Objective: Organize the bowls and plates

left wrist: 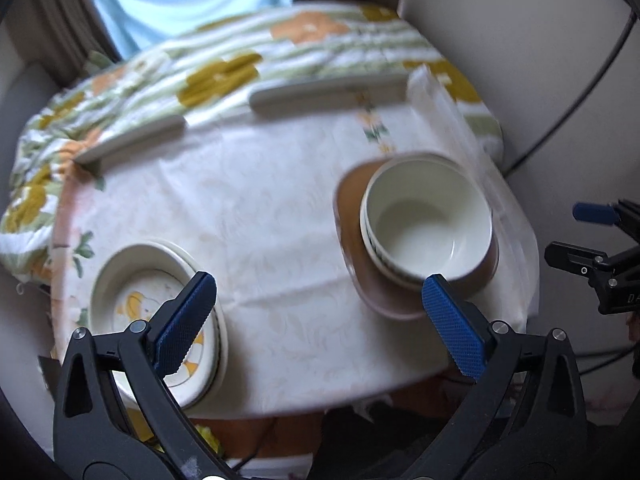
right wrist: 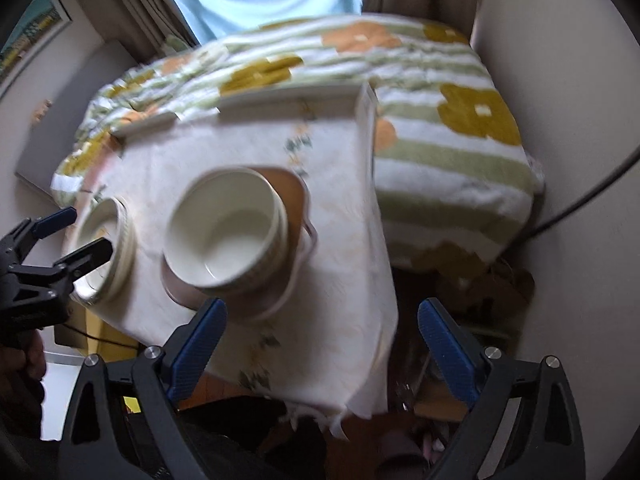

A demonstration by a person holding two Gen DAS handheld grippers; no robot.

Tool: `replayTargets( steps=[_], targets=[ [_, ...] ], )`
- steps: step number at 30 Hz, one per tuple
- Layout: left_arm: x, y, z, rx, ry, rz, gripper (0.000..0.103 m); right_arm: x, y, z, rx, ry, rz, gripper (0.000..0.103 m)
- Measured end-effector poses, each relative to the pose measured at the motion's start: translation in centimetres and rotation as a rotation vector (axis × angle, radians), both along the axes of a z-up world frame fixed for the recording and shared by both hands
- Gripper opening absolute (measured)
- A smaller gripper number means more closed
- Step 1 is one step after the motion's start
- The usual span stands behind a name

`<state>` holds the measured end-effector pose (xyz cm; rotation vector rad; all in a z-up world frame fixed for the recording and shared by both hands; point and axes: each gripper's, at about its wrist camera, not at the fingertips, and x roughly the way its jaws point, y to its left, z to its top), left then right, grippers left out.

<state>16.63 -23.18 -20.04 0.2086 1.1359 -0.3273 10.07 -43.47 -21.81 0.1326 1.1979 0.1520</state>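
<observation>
1. With both the left gripper (left wrist: 320, 326) and right gripper (right wrist: 322, 344) spread and empty, the stacked bowls (left wrist: 426, 224) sit on the brown plate (left wrist: 352, 216).
2. The patterned plates (left wrist: 132, 300) lie well apart; any grasp should straddle a rim squarely.

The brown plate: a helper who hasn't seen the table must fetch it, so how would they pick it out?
On the white floral tablecloth, look at its right side. The brown squarish plate lies there under stacked white bowls. The other stack, on the left, is round cream dishes with an orange print.
</observation>
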Motion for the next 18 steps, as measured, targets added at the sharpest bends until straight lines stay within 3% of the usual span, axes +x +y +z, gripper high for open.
replayTargets(
  steps=[3,10,12,15,18],
  targets=[
    [1.0,-0.4,-2.3,0.059,0.068,-0.025,0.102,0.8,0.7,-1.5,-0.022,0.064,0.043,0.095],
    [2.5,-1.4,-6.0,0.067,0.171,-0.066,0.099,3.4,2.4,-5.1,-0.069,0.147,0.112,0.095],
    [2.9,-1.7,-6.9,0.078,0.196,-0.074,0.097,4.0,2.9,-5.7,-0.077,0.169,0.136,0.091],
    [3.2,-2.2,-7.9,0.099,0.221,-0.09,0.096,4.8,3.5,-6.4,-0.097,0.2,0.179,0.08],
    [3.6,-2.8,-8.8,0.096,0.249,-0.111,0.089,5.6,4.1,-7.1,-0.095,0.225,0.223,0.065]
  ],
)
